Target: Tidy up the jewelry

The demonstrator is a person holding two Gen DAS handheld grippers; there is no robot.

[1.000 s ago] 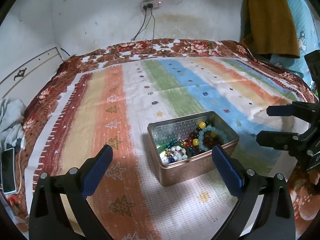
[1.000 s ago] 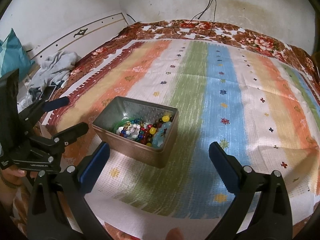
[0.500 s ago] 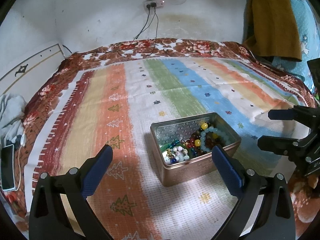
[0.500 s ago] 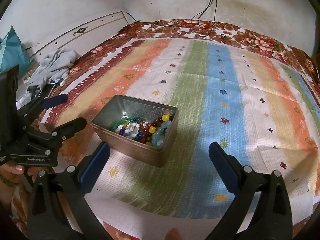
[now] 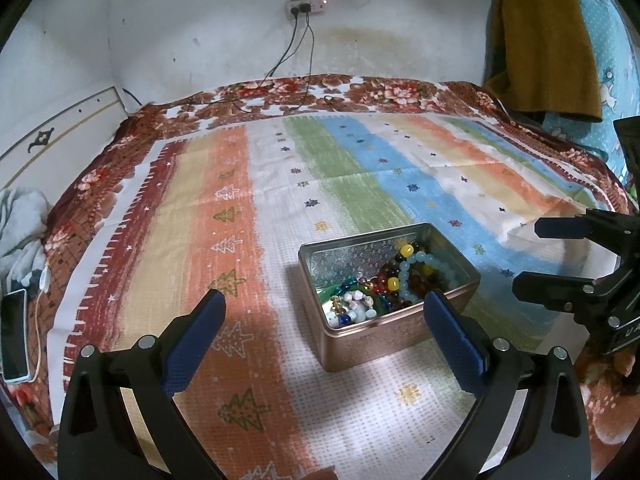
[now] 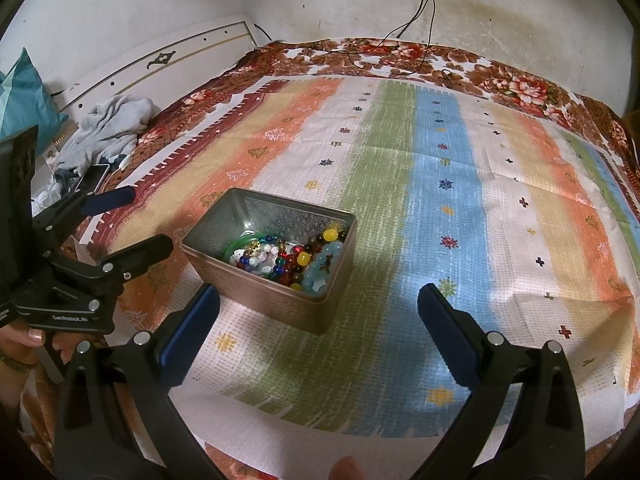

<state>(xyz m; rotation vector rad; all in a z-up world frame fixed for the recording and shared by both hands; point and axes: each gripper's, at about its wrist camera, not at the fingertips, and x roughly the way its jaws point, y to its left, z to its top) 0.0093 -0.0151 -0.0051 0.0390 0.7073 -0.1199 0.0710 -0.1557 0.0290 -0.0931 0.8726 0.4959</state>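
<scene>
An open copper-coloured metal tin (image 5: pixel 404 344) (image 6: pixel 256 300) stands on a striped cloth on a bed. It holds a heap of bead bracelets (image 5: pixel 394 284) (image 6: pixel 296 258): pale blue, yellow, dark red, white and green. My left gripper (image 5: pixel 322 300) is open and empty, just in front of the tin; it also shows at the left of the right wrist view (image 6: pixel 132 220). My right gripper (image 6: pixel 318 292) is open and empty, near the tin's front right; it also shows at the right of the left wrist view (image 5: pixel 532 256).
The striped cloth (image 5: pixel 360 184) covers a floral bedspread (image 6: pixel 500 76). A phone (image 5: pixel 14 334) on a white cable and grey clothes (image 6: pixel 108 124) lie at the bed's left edge. Cables hang from a wall socket (image 5: pixel 306 4). A brown garment (image 5: pixel 544 36) hangs at the right.
Both grippers stay open. The left wrist camera has shifted slightly, so the tin sits a little more to the right and lower in its view. Nothing was picked up.
</scene>
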